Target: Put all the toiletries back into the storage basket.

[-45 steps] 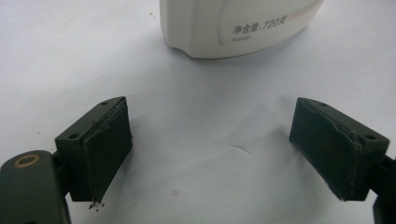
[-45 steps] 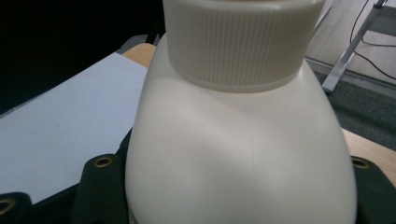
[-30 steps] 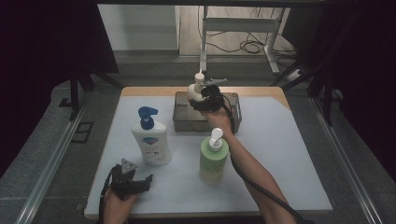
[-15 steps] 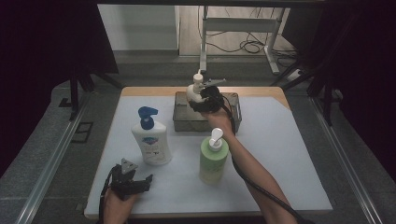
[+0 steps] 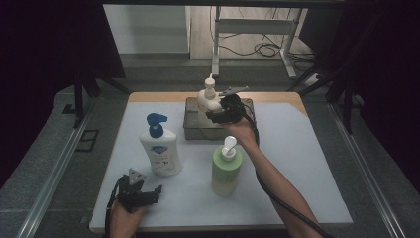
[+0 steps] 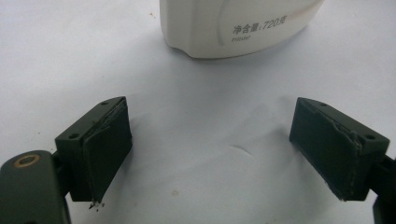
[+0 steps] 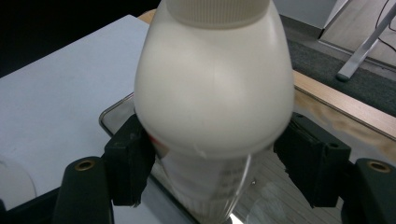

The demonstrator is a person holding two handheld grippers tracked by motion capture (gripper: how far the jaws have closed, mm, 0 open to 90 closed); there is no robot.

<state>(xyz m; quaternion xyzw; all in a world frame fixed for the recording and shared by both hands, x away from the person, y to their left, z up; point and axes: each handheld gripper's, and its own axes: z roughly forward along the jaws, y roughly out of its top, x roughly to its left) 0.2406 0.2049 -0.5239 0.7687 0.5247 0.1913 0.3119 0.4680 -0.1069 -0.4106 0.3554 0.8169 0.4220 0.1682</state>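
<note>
Dark room around a wooden-edged table (image 5: 287, 97) topped with a white mat (image 5: 297, 163); grey floor, cables and a metal frame beyond the far edge.

Clear bin (image 5: 193, 128) sits at the far edge of the mat, about mid-width. White pump bottle (image 5: 209, 100) stands upright with its base down in the bin, near its right-of-middle part. Right gripper (image 5: 221, 113) is at the bottle's body from the near-right side; in the right gripper view the two black jaws flank the white pump bottle (image 7: 215, 88) on either side. Jaws have just been opening, bottle between them; left pad looks at or touching the bottle wall, right pad seems slightly off it, so no firm clamp readable. Bin's clear rim (image 7: 116, 112) runs under the jaws.

Left gripper (image 5: 136, 191) rests low at the near-left corner of the mat, jaws spread wide, nothing between them. Left gripper view shows the bare mat between the pads and the base of the blue-pump bottle (image 6: 233, 25) just ahead.

Blue-pump bottle (image 5: 159, 148) stands upright left of centre. Green bottle (image 5: 226, 166) with white pump stands upright near mid-mat, just beside the right forearm (image 5: 270, 173).
</note>
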